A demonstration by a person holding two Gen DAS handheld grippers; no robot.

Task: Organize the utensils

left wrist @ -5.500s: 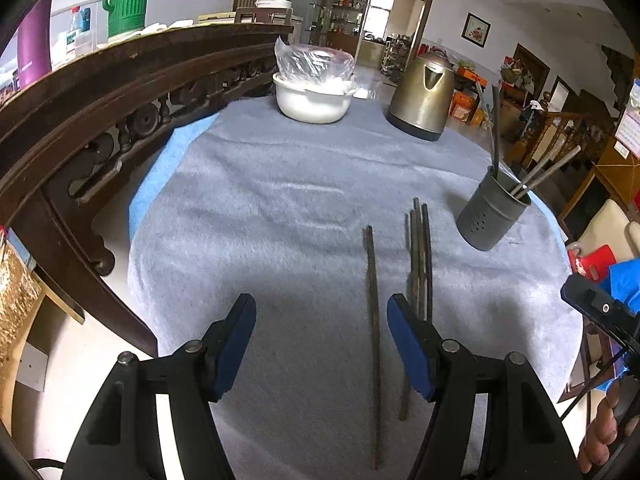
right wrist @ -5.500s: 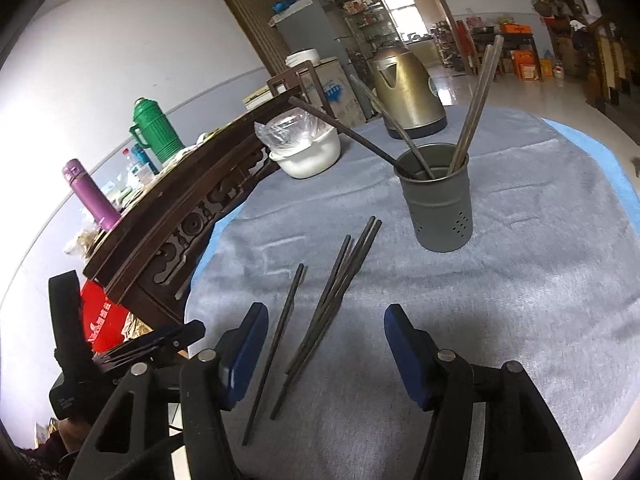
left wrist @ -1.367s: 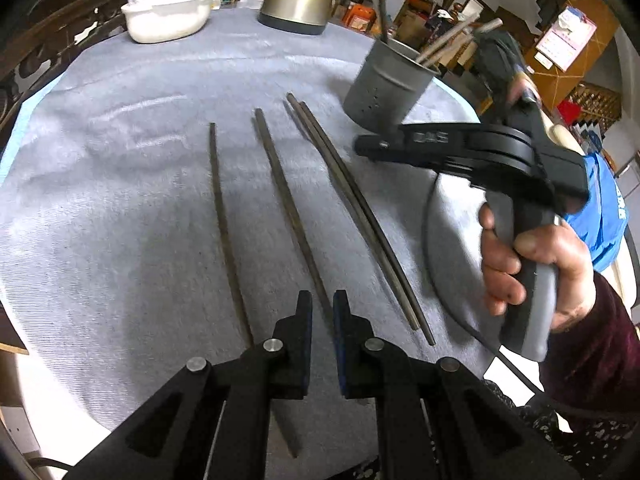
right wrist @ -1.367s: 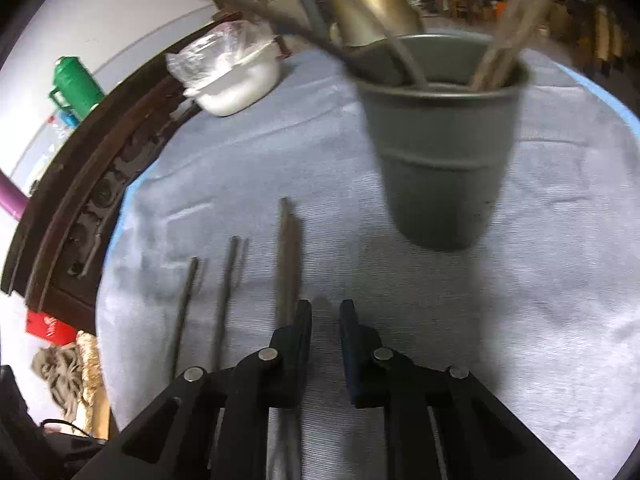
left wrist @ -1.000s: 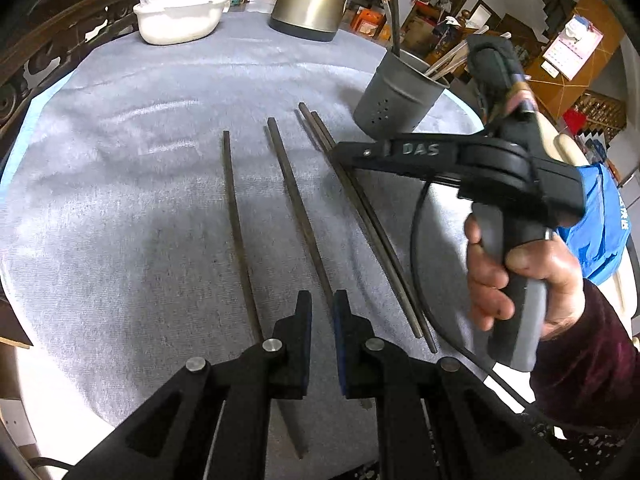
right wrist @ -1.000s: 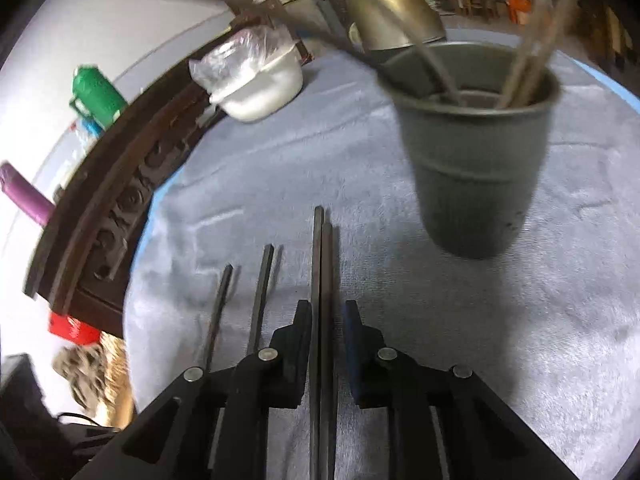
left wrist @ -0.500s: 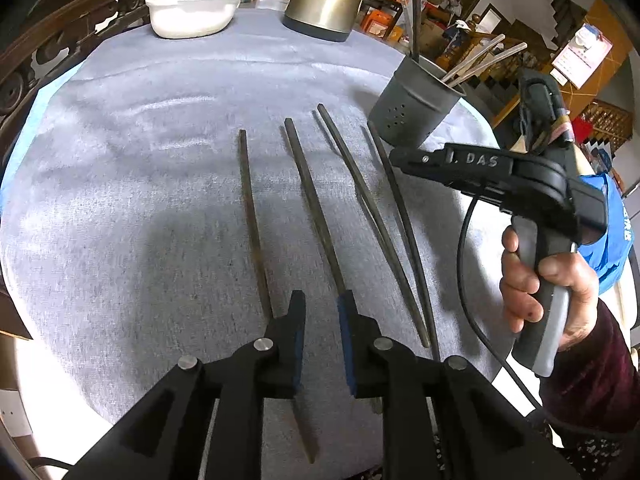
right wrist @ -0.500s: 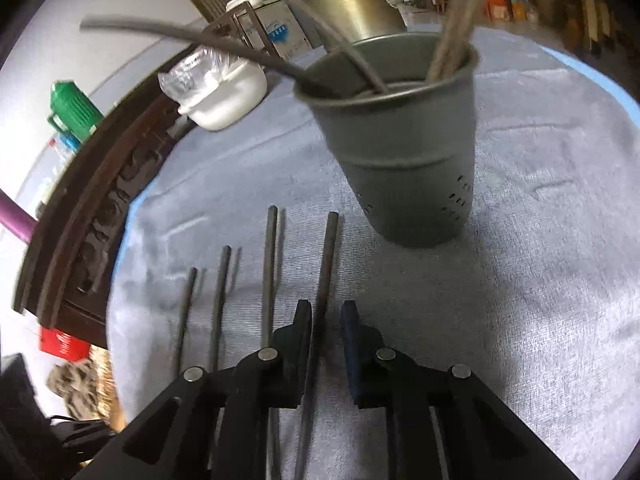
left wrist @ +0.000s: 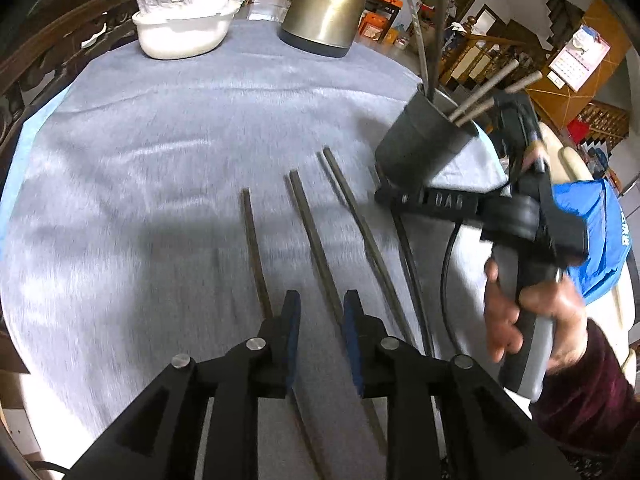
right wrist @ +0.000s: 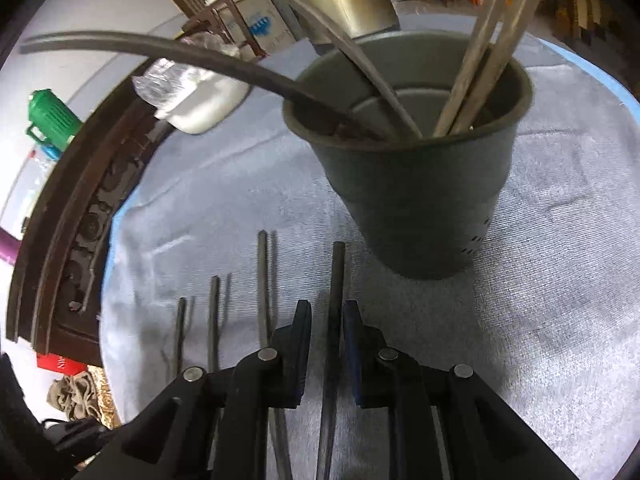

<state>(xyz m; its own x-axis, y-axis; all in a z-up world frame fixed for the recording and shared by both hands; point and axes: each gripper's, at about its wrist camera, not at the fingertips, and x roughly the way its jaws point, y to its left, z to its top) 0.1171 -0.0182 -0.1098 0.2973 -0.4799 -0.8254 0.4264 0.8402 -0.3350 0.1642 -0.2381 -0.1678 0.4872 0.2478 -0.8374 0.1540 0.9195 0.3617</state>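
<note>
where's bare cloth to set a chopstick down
Free: the wide cloth between the white bowl, kettle and the leftmost chopstick. Also right of the holder. Crowded: four chopsticks in a row beside the holder.

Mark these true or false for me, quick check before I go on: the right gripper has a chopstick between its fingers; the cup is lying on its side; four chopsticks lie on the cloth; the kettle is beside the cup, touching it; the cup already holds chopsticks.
1. The right gripper has a chopstick between its fingers: true.
2. The cup is lying on its side: false. It stands upright on the cloth.
3. Four chopsticks lie on the cloth: true, side by side in the right wrist view.
4. The kettle touches the cup: false. It stands apart, at the far edge near the white bowl.
5. The cup already holds chopsticks: true, several lean out of it.
</note>
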